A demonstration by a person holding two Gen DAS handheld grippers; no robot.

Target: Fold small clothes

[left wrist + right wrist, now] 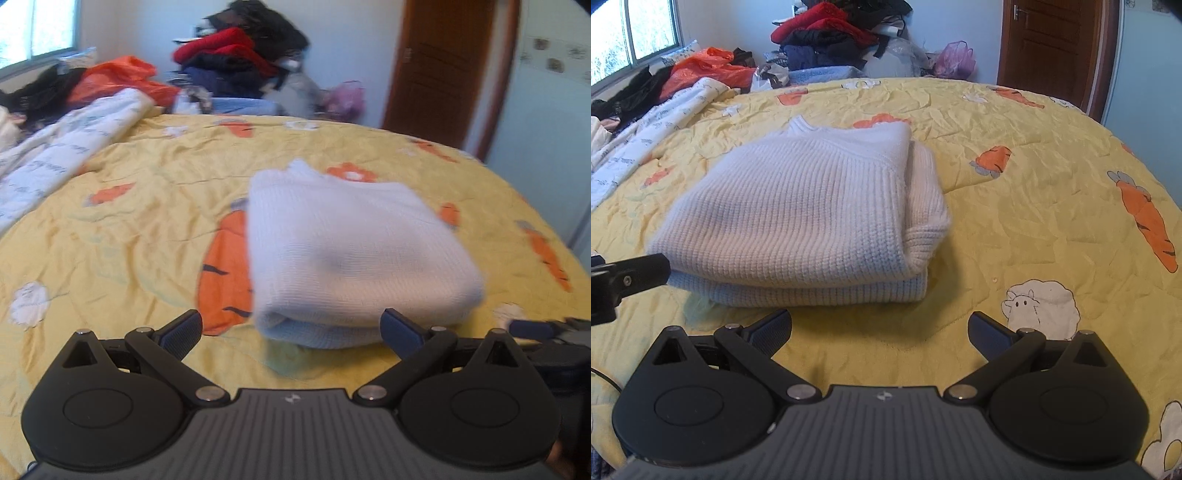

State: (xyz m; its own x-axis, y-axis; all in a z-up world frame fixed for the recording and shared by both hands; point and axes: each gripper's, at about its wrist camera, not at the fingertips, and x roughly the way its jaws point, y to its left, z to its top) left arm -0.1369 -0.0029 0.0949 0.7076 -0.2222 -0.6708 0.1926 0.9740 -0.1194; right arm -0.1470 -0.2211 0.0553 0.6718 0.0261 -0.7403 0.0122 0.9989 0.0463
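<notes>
Here, both my left tool [291, 328] and my right tool [880, 328] stood wide apart and empty, just short of the folded white knit sweater [809, 218], which lay on the yellow bedspread [1015, 206] with its collar pointing away from me toward the clothes pile [834, 33].

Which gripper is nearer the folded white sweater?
Left. The left gripper sits open right at the white sweater's near edge; the right gripper, also open, hangs slightly back.
</notes>
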